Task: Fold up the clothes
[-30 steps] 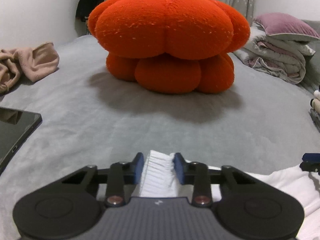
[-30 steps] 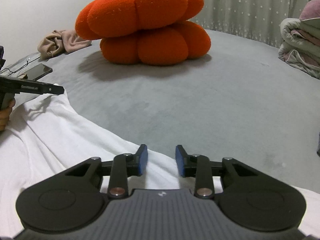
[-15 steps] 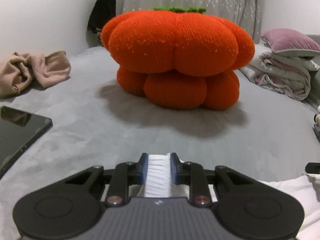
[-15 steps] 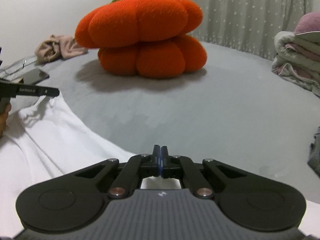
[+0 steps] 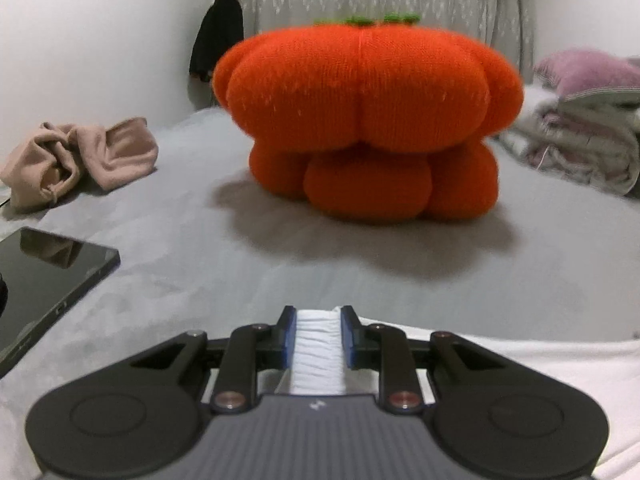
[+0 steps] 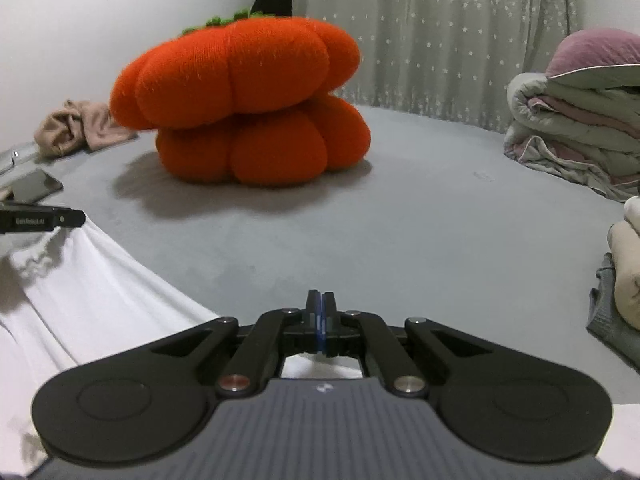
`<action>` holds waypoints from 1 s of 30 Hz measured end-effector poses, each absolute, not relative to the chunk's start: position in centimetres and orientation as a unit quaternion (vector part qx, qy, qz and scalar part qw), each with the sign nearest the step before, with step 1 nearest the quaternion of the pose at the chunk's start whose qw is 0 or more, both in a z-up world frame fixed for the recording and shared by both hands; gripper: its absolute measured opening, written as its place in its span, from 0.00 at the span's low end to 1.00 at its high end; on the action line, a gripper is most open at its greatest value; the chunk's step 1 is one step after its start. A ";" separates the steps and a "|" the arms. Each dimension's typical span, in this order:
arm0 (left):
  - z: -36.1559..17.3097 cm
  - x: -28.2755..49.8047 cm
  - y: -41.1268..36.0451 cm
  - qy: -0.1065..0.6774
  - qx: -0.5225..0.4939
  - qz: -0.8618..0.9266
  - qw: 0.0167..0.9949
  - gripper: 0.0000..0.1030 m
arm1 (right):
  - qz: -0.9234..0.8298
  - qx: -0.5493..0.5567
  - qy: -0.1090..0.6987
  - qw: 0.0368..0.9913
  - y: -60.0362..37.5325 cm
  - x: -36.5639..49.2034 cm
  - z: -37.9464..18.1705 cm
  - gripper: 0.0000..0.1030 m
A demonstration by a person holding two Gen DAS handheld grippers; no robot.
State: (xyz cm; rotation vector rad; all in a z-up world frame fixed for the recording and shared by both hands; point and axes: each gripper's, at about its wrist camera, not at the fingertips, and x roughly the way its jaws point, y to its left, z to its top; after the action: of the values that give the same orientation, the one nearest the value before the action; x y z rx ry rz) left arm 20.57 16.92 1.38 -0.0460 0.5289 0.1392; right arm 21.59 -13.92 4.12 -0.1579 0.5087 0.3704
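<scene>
Left gripper (image 5: 318, 338) clenched on a bunched, ribbed fold of the white garment (image 5: 318, 360), blue pads pressing it from both sides. Right gripper (image 6: 320, 320) with pads pressed together at the garment's edge; cloth visible just beneath and behind the fingers, so seemingly pinching a thin layer of it. White garment (image 6: 92, 296) spread over the near edge of the grey bed (image 6: 400, 240), long axis running left to right between the two grippers, its far hem forming a diagonal line from the left gripper's tip (image 6: 60, 218) down toward the right gripper. Gathered ridge in the left gripper pointing forward along the fingers. Cloth wrinkled and slightly lifted near the left grasp, lying flatter toward the middle.

Farther in on the bed, well apart from the garment: a big orange pumpkin-shaped cushion (image 5: 368, 120) with a green top, near the bed's centre. Crumpled beige cloth (image 5: 80, 156) toward the far left edge. Dark phone (image 5: 48, 276) flat near the left edge, close to the left gripper. Folded bedding (image 6: 576, 132) with a purple pillow (image 6: 596, 52) on top at the right edge, and a small stack of folded clothes (image 6: 628, 276) at the near right edge. Pale dotted curtain (image 6: 440, 32) behind the bed.
</scene>
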 end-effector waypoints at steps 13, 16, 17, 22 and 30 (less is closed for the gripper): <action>1.9 20.3 16.8 0.268 -0.012 0.092 0.959 0.71 | 0.148 -0.089 0.269 0.948 -13.9 21.8 3.4 0.39; 2.5 20.1 16.4 0.264 -0.016 0.093 0.960 0.74 | 0.146 -0.093 0.258 0.950 -13.7 21.6 3.7 0.48; 2.7 20.0 16.3 0.263 -0.018 0.093 0.960 0.74 | 0.146 -0.093 0.255 0.951 -13.7 21.5 3.9 0.48; 4.4 19.1 15.1 0.256 -0.023 0.089 0.962 0.80 | 0.144 -0.097 0.246 0.954 -13.3 21.1 5.1 0.50; 7.0 16.3 11.6 0.260 -0.008 0.038 0.965 0.80 | 0.140 -0.101 0.260 0.950 -14.2 18.9 8.6 0.56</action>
State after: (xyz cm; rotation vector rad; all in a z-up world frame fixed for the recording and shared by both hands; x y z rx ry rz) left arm 16.32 11.59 6.99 -0.0168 0.5265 0.0772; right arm 18.87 -14.21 8.63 -0.2062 0.5286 0.2853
